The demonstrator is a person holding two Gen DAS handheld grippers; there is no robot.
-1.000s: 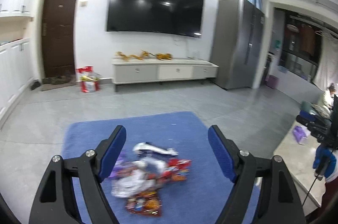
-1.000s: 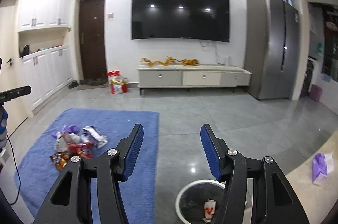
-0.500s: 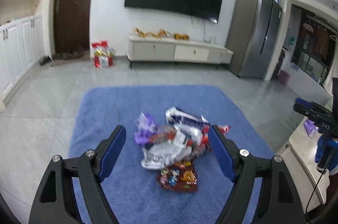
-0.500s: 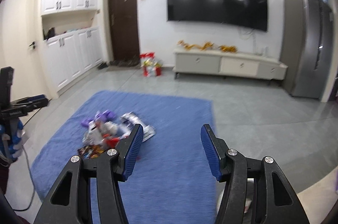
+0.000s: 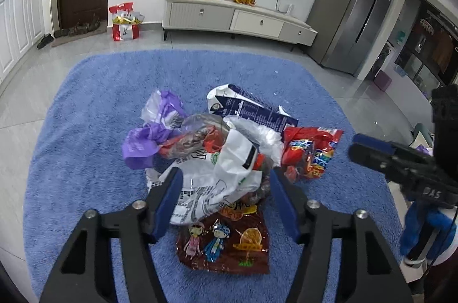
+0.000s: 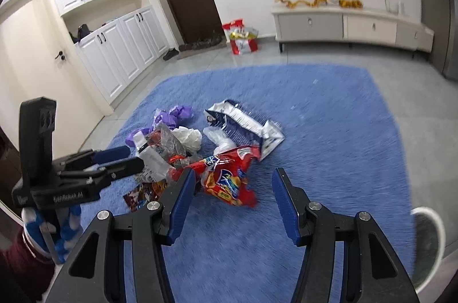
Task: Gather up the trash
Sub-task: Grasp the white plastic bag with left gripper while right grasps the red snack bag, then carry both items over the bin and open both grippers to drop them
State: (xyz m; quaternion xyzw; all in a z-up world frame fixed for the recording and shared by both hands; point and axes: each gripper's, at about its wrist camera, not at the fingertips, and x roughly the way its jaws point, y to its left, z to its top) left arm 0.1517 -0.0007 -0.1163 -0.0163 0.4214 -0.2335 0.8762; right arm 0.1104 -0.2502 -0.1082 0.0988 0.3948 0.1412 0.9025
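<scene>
A heap of trash lies on a blue rug (image 5: 86, 102): a white plastic bag (image 5: 223, 168), a purple bag (image 5: 148, 137), a blue-white carton wrapper (image 5: 246, 108), a red snack bag (image 5: 312, 151) and a dark red candy wrapper (image 5: 226, 243). My left gripper (image 5: 226, 188) is open, its jaws on either side of the white bag, just above it. My right gripper (image 6: 233, 194) is open, just short of the red snack bag (image 6: 229, 177), with the heap (image 6: 171, 142) to its left. The left gripper also shows in the right wrist view (image 6: 117, 160).
A white trash bin (image 6: 429, 243) stands at the right edge of the rug (image 6: 343, 117). Beyond the rug are grey tiles, a TV cabinet (image 5: 237, 19), a red gift bag (image 5: 124, 22), a fridge (image 5: 352, 14) and white cupboards (image 6: 114, 45).
Both grippers have moved forward and down toward the trash heap. The left one now straddles the white bag; the right one swung left from the bin to the red snack bag.
</scene>
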